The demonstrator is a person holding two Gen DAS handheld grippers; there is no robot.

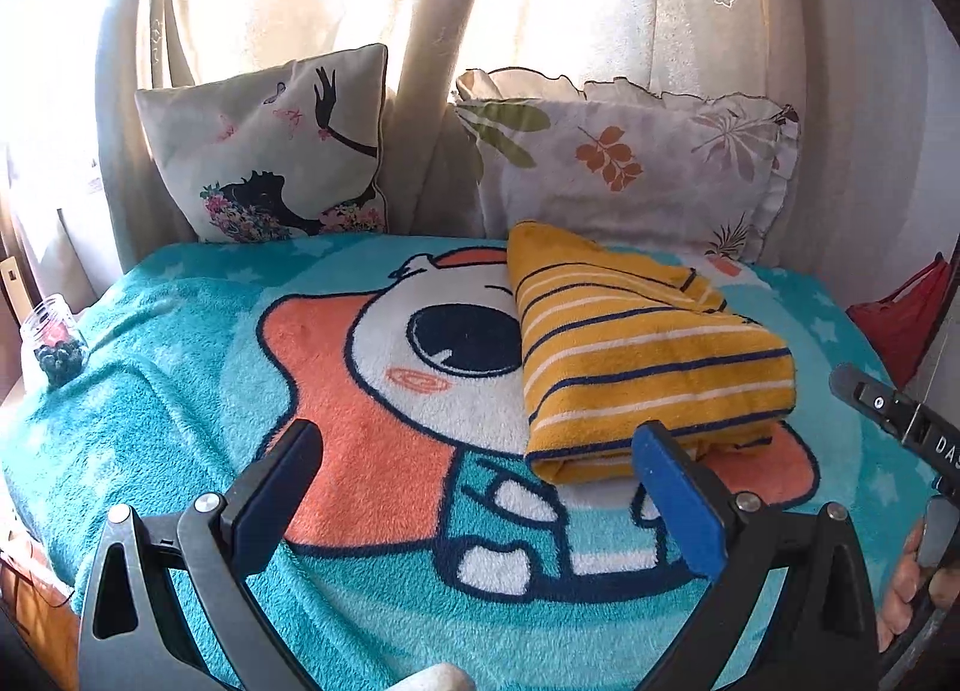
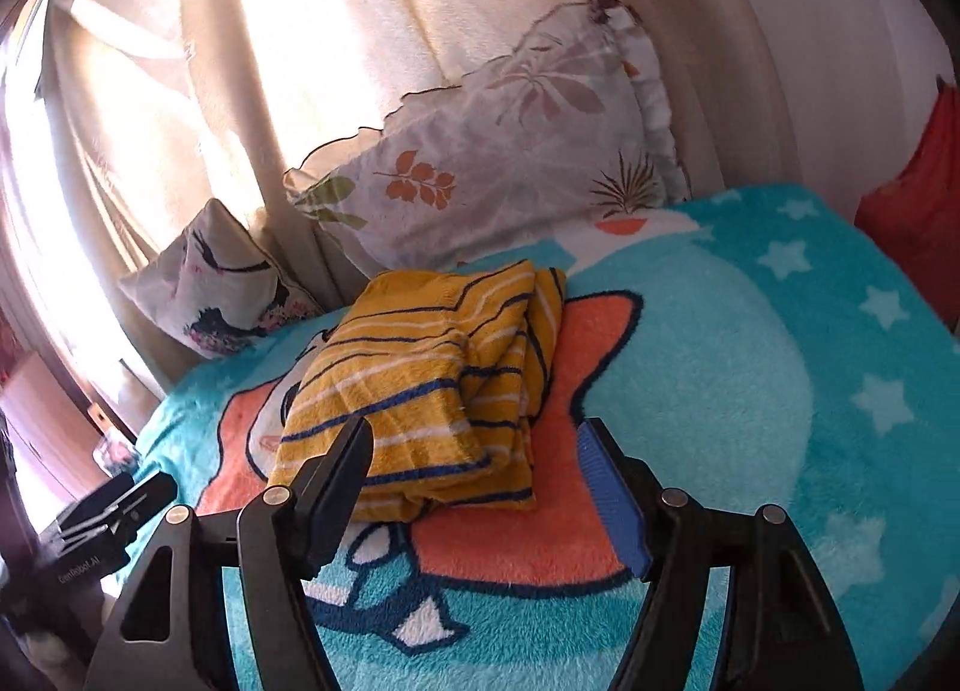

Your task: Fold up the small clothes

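A yellow garment with navy and white stripes (image 1: 636, 355) lies folded into a compact bundle on the teal cartoon blanket (image 1: 180, 367). It also shows in the right wrist view (image 2: 432, 385). My left gripper (image 1: 480, 451) is open and empty, just in front of the bundle's near edge, to its left. My right gripper (image 2: 474, 451) is open and empty, with its jaws spread just in front of the bundle's near edge. The right gripper's body shows at the right edge of the left wrist view (image 1: 900, 421).
Two pillows lean on the curtain behind the blanket: a cushion with a black figure (image 1: 270, 150) and a leaf-print pillow (image 1: 630, 162). A small glass jar (image 1: 54, 343) stands at the blanket's left edge. A red object (image 1: 900, 319) sits at the right.
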